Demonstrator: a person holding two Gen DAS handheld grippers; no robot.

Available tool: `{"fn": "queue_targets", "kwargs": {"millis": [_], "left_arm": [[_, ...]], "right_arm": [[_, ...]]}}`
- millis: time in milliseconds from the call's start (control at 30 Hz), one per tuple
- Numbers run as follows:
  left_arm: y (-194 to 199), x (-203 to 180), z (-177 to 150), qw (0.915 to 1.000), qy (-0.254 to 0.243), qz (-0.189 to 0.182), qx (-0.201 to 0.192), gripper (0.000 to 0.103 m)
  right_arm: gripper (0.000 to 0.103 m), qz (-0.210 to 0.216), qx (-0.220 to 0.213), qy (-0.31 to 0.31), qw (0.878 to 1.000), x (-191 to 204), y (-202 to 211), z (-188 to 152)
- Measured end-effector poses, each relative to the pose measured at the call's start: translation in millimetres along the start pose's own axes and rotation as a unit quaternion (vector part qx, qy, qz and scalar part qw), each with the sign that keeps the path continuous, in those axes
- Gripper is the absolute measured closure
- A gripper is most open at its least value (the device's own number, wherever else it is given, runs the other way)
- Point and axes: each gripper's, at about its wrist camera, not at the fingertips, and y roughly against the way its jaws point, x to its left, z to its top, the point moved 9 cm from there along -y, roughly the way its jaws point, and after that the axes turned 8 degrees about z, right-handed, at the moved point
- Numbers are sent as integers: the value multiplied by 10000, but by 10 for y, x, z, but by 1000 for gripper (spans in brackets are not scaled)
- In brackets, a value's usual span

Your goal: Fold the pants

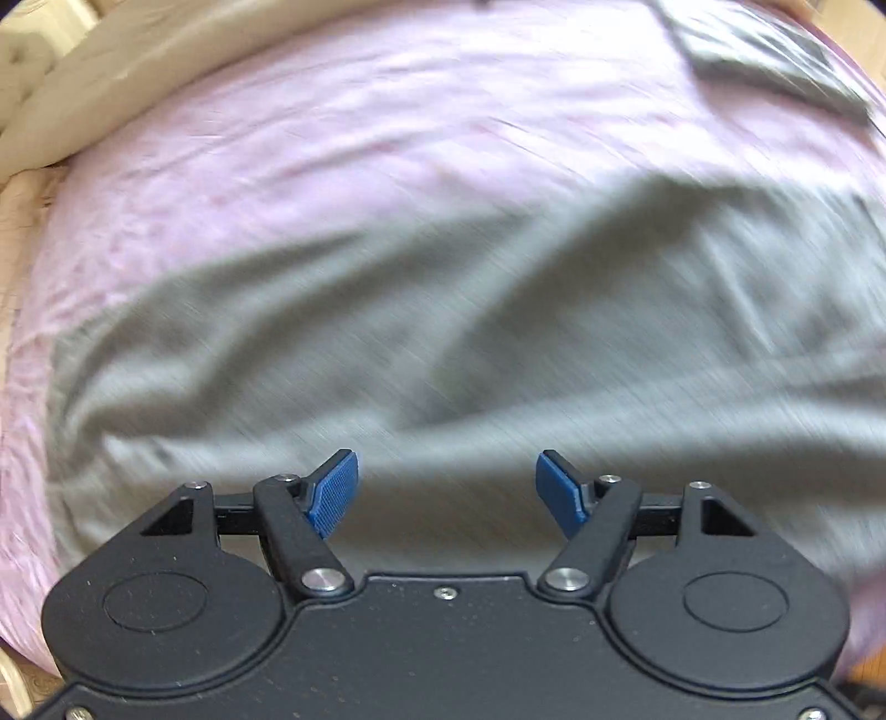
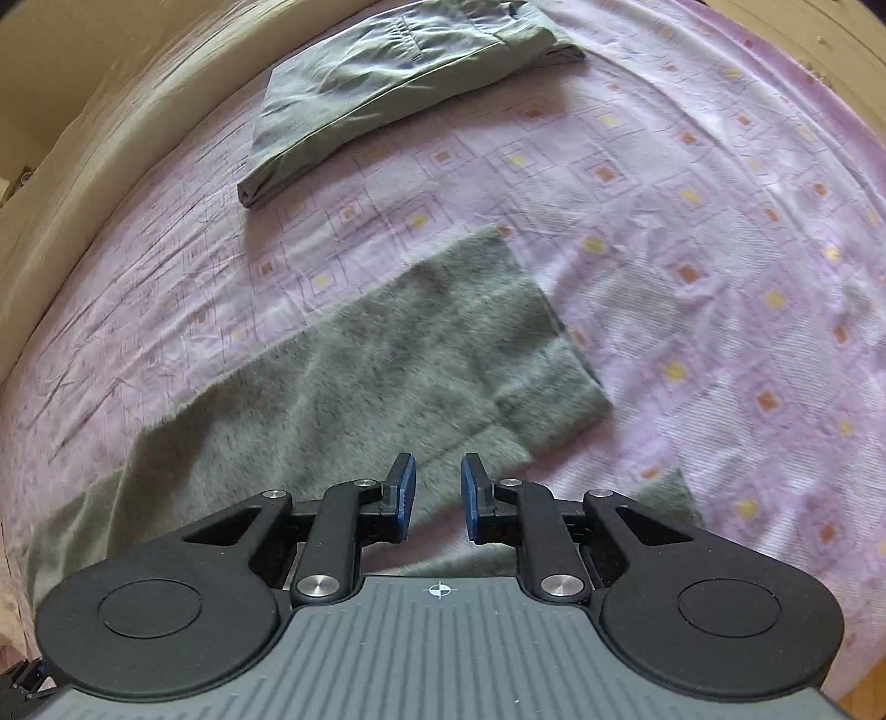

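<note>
Grey-green pants (image 2: 354, 376) lie spread flat on a pink patterned bedsheet (image 2: 692, 221), the leg ends pointing away to the right. In the blurred left wrist view the same pants (image 1: 443, 343) fill the middle. My left gripper (image 1: 447, 487) is wide open and empty just above the fabric. My right gripper (image 2: 438, 493) hovers over the near part of the pants, its jaws a small gap apart with nothing between them.
A second pair of grey pants (image 2: 387, 77), folded, lies at the far side of the bed; it also shows in the left wrist view (image 1: 775, 50). A beige padded headboard (image 2: 83, 138) borders the bed on the left.
</note>
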Motion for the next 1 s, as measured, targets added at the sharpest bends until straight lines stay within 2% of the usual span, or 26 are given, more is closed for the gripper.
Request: {"fn": "queue_targets", "kwargs": {"millis": [200, 300, 333, 400, 467, 567, 633, 733, 800, 900, 1000], "left_arm": [[-423, 725, 528, 9985, 416, 365, 4, 29], [-558, 953, 643, 9978, 489, 438, -4, 29], [-584, 1000, 659, 9978, 513, 427, 3, 29], [-630, 1043, 671, 9979, 517, 386, 25, 29], [-669, 1063, 663, 9983, 473, 346, 36, 29], [-703, 1089, 607, 9987, 428, 261, 88, 29], [-707, 1091, 566, 9989, 416, 197, 129, 29], [-734, 1081, 560, 9988, 440, 100, 191, 29], [-751, 1074, 603, 9987, 469, 47, 201, 29], [-767, 1070, 724, 9979, 615, -59, 213, 29], [-802, 1068, 895, 9940, 978, -359, 334, 29]], "right_arm": [[84, -190, -303, -425, 9985, 315, -348, 414], [80, -213, -391, -771, 9960, 422, -555, 562], [75, -232, -407, -907, 9948, 451, -627, 599], [74, -334, -428, -1139, 9920, 480, -761, 656], [74, -601, -441, -1303, 9887, 476, -887, 699], [74, -1261, -295, -1329, 9826, 401, -1029, 674], [74, -1620, -240, -1147, 9798, 382, -1047, 641], [76, -1887, -24, -841, 9784, 399, -1043, 568], [95, -1861, 68, -825, 9790, 391, -1015, 505], [97, -1604, -53, -823, 9836, 362, -845, 439], [98, -1156, -497, -572, 9904, 476, -538, 458]]}}
